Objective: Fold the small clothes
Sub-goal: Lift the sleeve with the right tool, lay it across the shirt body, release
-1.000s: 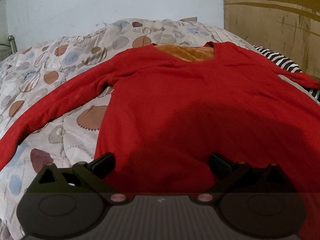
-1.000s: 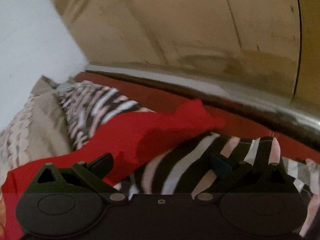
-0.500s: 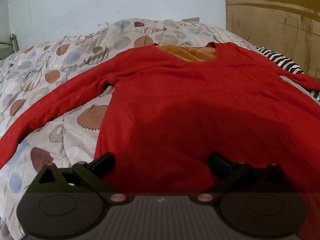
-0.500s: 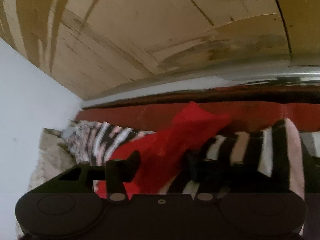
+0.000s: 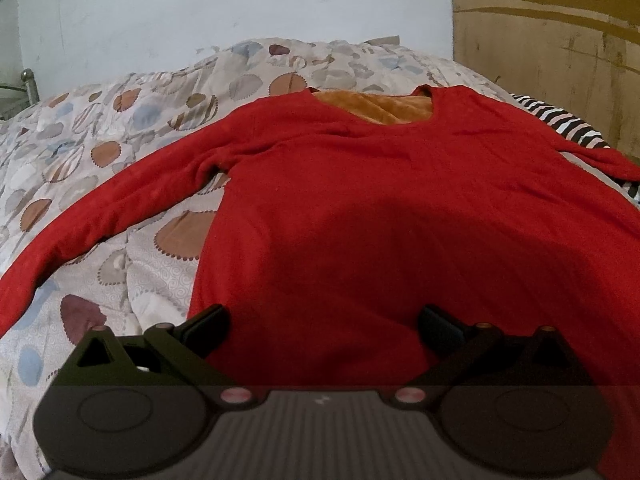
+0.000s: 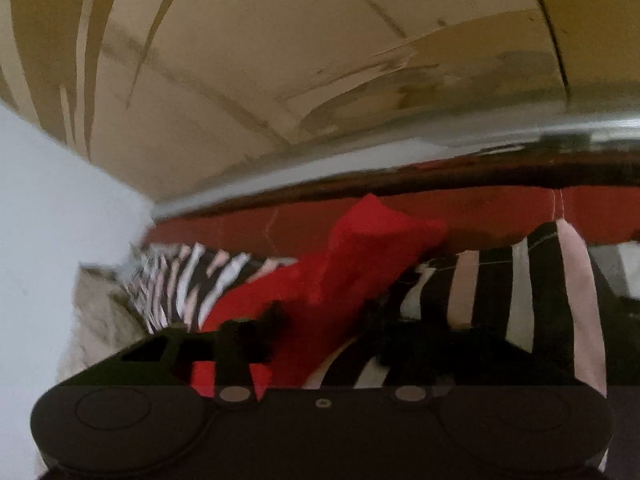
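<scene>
A red long-sleeved top [image 5: 360, 184] with an orange lining lies flat on the patterned quilt [image 5: 132, 128], neck away from me. My left gripper [image 5: 324, 322] hovers open over its near hem, with nothing pinched. The left sleeve [image 5: 112, 208] stretches out to the left. In the right wrist view the right sleeve's end [image 6: 360, 252] lies on striped cloth [image 6: 532, 280]. My right gripper [image 6: 326, 316] is closing, and the red sleeve fills the gap between its fingers [image 6: 276, 320], touching both pads.
A black, white and pink striped cloth [image 5: 568, 128] lies under the right sleeve at the bed's right edge. A metal bed rail [image 6: 440, 148] and a brown board wall [image 6: 320, 52] stand just beyond it. A white wall [image 5: 200, 8] is behind the bed.
The right gripper rolled, sank toward the sleeve and drew its wide-open jaws in around the red sleeve. The left gripper and the top's body have stayed still.
</scene>
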